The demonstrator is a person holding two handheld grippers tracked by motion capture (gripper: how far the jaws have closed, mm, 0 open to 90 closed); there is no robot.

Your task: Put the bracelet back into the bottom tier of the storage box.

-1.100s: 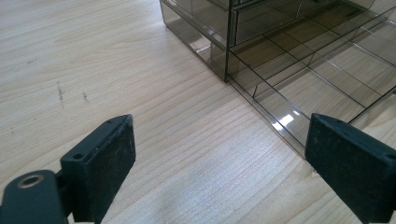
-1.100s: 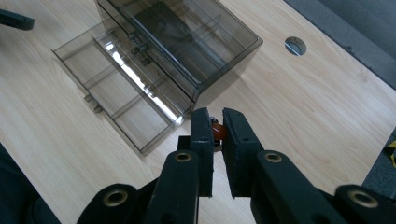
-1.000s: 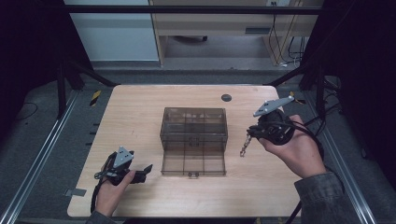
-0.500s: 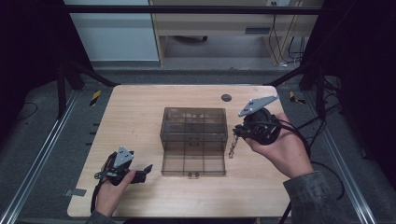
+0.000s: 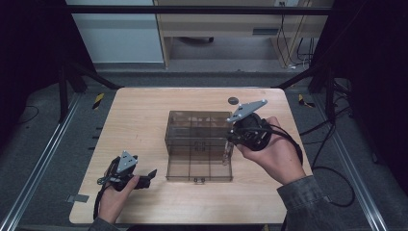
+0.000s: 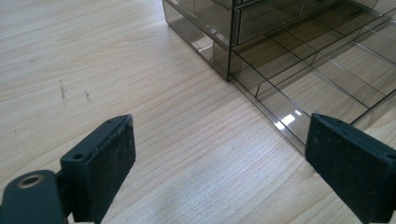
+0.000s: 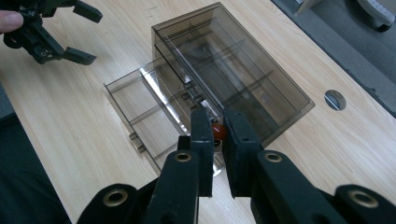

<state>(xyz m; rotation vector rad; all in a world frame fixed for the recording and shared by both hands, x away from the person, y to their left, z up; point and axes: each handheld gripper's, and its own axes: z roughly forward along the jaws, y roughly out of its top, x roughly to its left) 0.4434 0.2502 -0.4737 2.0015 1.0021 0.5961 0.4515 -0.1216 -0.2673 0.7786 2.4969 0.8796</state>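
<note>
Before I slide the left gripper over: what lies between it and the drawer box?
Bare wood of the table, per the left gripper view, between the left gripper and drawer box.

A lab or test cell: a pale wooden worktop on a grey floor between metal rails, black cables at 3 o'clock, hazard-striped tape at 10 o'clock.

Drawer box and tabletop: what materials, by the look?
Drawer box: likely hard plastic, smoke-tinted and see-through; the dividers show through its walls and it throws glossy glints. Tabletop: pale wood or wood-look laminate, matte, with straight grain lines; cannot tell which.
</note>
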